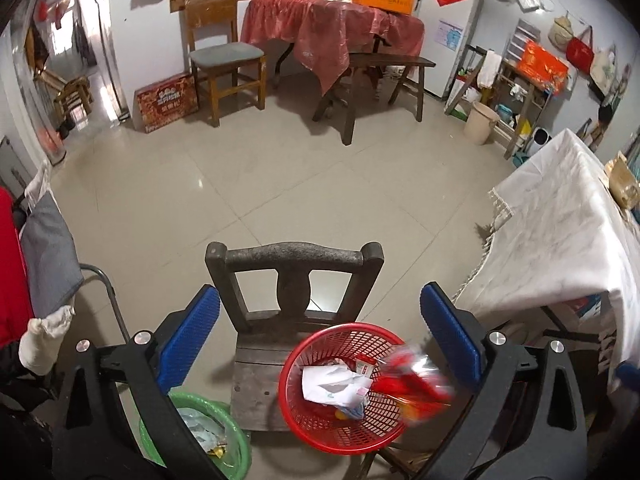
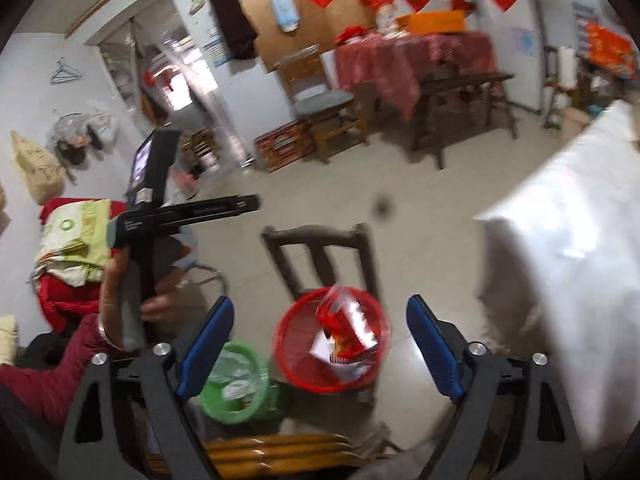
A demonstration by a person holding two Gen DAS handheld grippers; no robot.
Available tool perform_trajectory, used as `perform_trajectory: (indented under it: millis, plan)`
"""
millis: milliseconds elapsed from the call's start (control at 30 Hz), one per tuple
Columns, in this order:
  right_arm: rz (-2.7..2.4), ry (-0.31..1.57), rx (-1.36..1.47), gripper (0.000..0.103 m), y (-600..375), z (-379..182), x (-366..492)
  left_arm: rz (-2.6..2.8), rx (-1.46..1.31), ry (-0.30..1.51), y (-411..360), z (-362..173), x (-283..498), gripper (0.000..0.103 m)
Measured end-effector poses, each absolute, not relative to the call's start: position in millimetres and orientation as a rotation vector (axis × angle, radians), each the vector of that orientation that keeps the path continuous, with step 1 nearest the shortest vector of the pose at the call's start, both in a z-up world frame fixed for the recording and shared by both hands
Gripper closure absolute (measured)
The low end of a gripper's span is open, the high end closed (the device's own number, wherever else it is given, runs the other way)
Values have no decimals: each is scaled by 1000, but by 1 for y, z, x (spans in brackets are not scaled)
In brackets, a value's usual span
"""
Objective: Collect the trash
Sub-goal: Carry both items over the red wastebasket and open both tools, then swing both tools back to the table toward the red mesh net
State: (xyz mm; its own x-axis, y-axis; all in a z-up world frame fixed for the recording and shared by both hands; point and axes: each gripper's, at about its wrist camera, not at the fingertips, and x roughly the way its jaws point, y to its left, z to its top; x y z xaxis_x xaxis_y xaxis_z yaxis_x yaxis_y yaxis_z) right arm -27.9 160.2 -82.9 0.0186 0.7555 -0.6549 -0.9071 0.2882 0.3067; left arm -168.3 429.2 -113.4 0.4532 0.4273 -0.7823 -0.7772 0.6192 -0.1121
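Observation:
A red mesh basket (image 1: 344, 326) stands on the seat of a low dark wooden chair (image 1: 294, 256). It holds crumpled white paper (image 1: 332, 384), and a blurred red wrapper (image 1: 416, 376) hangs over its right rim. My left gripper (image 1: 320, 292) is open above the chair with nothing between its blue pads. In the right wrist view my right gripper (image 2: 320, 302) is open too, above the red basket (image 2: 292, 344). The red wrapper (image 2: 348, 328) is loose in the air over the basket, touching neither pad. A green basket (image 1: 236, 432) with pale scraps sits on the floor to the left.
A table under a white cloth (image 1: 560, 220) stands close on the right. Clothes are piled on a rack (image 1: 44, 248) at the left. A person's hand (image 2: 116, 280) in a dark red sleeve holds the other tool. A yellow wooden chair back (image 2: 280, 448) lies below. Open tiled floor (image 1: 280, 168) stretches beyond.

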Motion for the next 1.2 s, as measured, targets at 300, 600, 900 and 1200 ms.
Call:
perform_trajectory:
  millis: [300, 600, 900, 1200]
  plan:
    - [986, 703, -48, 7, 34, -60, 33, 685, -390, 818, 386, -111, -134, 6]
    - [708, 621, 119, 5, -82, -58, 74, 528, -273, 826, 321, -93, -88, 6]
    - [520, 603, 311, 5, -184, -81, 104, 325, -254, 813, 252, -67, -26, 6]
    - [430, 574, 407, 5, -241, -107, 120, 153, -209, 874, 172, -56, 58, 6]
